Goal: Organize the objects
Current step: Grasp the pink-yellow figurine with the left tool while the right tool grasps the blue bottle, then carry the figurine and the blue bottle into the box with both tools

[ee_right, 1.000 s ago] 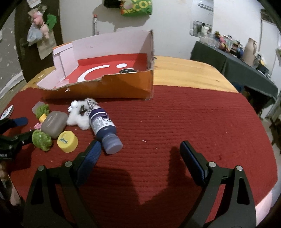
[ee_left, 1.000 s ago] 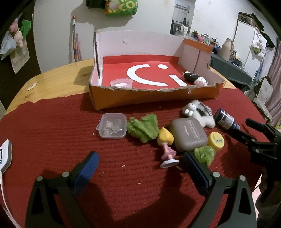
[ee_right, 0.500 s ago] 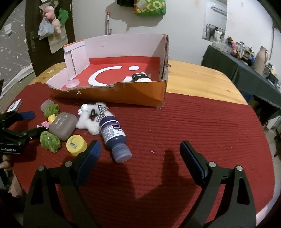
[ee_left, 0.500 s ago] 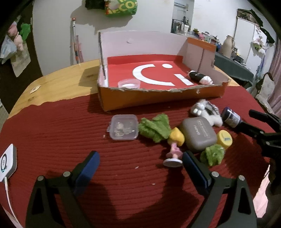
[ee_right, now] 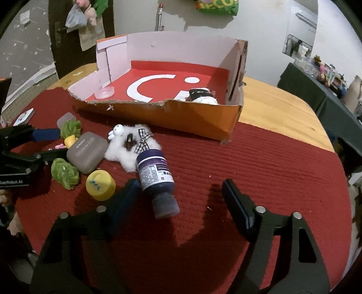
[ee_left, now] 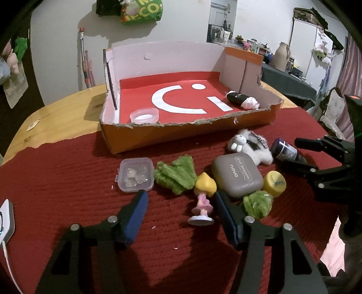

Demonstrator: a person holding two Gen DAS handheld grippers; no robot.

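Grippers are hovering over my red mat: left gripper [ee_left: 179,211] is bracketing the lying doll figurine [ee_left: 203,199] (jaws parted, not touching); right gripper [ee_right: 181,199], spread wide, is straddling the toppled purple bottle [ee_right: 157,178] near the cardboard tray [ee_right: 199,119].

Grey case [ee_left: 237,174]: lid embossed "novo" with "EYE SHADOW" in a small outlined frame beside it. Left gripper [ee_right: 40,144]: body lettered "GenRobot.AI" in white. Green bag [ee_left: 142,10] hanging on the wall: large pale letters, only "ECO" legible. Dark bottle [ee_right: 156,174]: white label carried fine print, too small to read. Yellow cap [ee_right: 100,184]: a dark handwritten scrawl, illegible.
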